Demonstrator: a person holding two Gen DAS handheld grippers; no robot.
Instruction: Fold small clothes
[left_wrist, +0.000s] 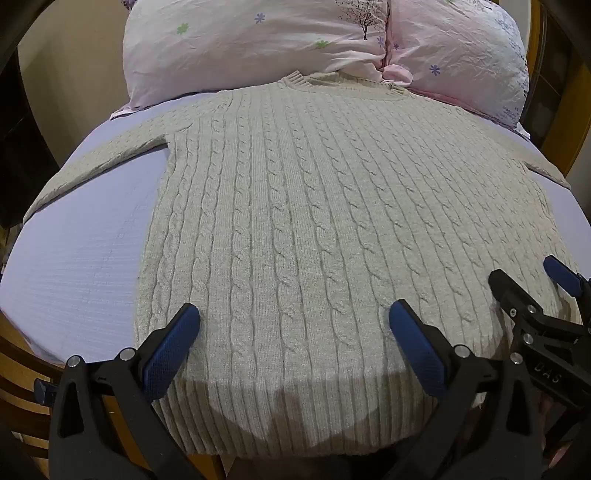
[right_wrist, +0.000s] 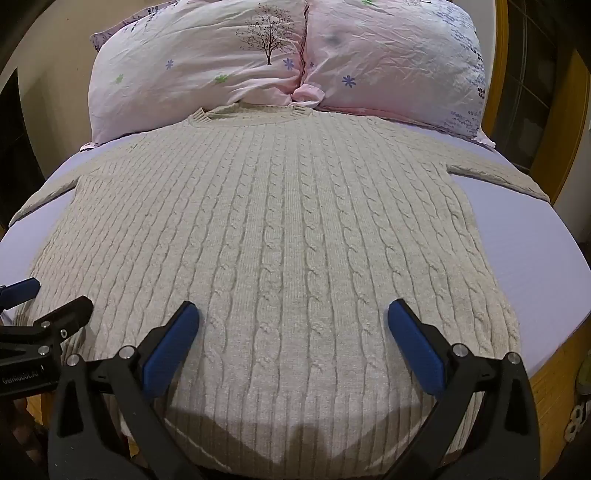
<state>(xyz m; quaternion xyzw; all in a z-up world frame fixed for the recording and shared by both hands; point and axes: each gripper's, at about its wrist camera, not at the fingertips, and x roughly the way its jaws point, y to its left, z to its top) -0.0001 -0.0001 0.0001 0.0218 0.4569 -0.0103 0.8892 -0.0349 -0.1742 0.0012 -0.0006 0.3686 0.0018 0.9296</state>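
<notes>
Grippers, left (left_wrist: 294, 317) and right (right_wrist: 293, 317), hung spread apart and empty over a cream cable-knit sweater's (left_wrist: 314, 221) hem.
The sweater lay flat, sleeves out, on a lavender bedsheet (left_wrist: 85, 258); beyond its collar sat pink floral pillows (right_wrist: 229, 70), a wooden bedframe (right_wrist: 565, 122) alongside.

**Cable-knit sweater laid flat on bed, grippers poised at hem**

A cream cable-knit sweater (right_wrist: 280, 236) lies spread face-up on a lavender bedsheet (right_wrist: 546, 258), its neckline touching two pink floral pillows (right_wrist: 207, 59), its sleeves reaching toward either side of the bed. The right gripper (right_wrist: 293, 314) hovers above the ribbed hem, its blue-padded fingers (right_wrist: 170, 350) set wide apart and holding nothing. At the frame's left edge, the left gripper (right_wrist: 37, 299) shows its parted tips over the sweater's side.
</notes>
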